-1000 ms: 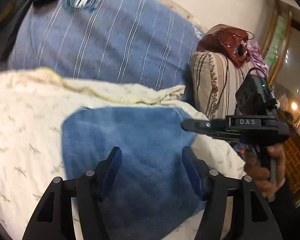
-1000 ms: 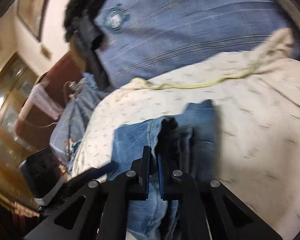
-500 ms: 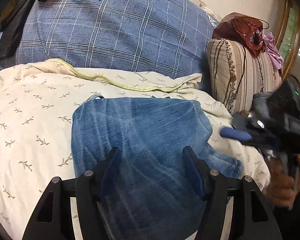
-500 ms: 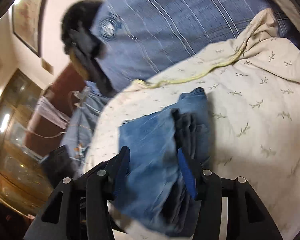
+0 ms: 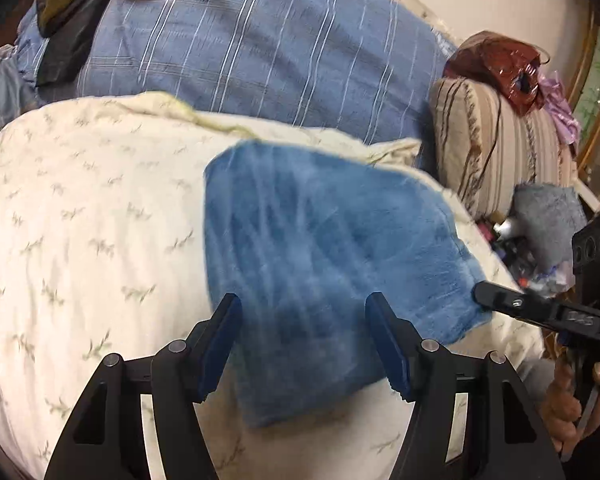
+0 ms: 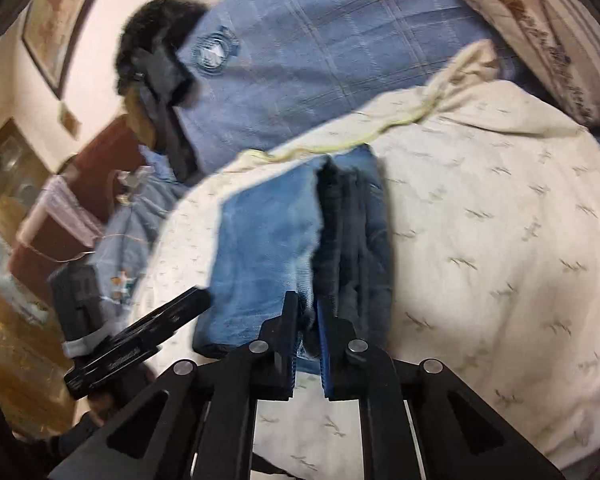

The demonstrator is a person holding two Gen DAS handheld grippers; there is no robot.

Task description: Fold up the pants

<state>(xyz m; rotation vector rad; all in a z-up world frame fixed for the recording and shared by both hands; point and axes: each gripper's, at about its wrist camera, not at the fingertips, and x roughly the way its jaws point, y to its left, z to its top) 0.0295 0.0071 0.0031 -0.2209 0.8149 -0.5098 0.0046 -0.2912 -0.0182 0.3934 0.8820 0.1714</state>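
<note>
I have one pair of folded blue jeans point(image 5: 324, 280) lying on the cream leaf-print quilt point(image 5: 80, 240), toward its right side and just short of the yellow-piped far edge. In my left wrist view the folded bundle runs long from the quilt's near edge toward that far edge, leaning a little to the right, with a short end close below my left gripper point(image 5: 304, 340). That gripper hovers over the near end with its blue pads spread wide, holding nothing.

My right gripper point(image 6: 308, 334) comes in from the jeans' right edge. Its two pads stand nearly together with a fold of denim point(image 6: 306, 320) pinched between them at the near corner of the stack. In the right wrist view I see the stacked layers point(image 6: 352, 240) edge-on as dark seams running away from me toward the far edge.

Past the quilt's far edge lies one blue striped cushion with a round crest point(image 5: 260, 48). To its right stands one beige striped cushion point(image 5: 496, 144) with a red-brown bag point(image 5: 496, 60) on top. Both views are motion-blurred, so I cannot make out finer detail of the denim.
</note>
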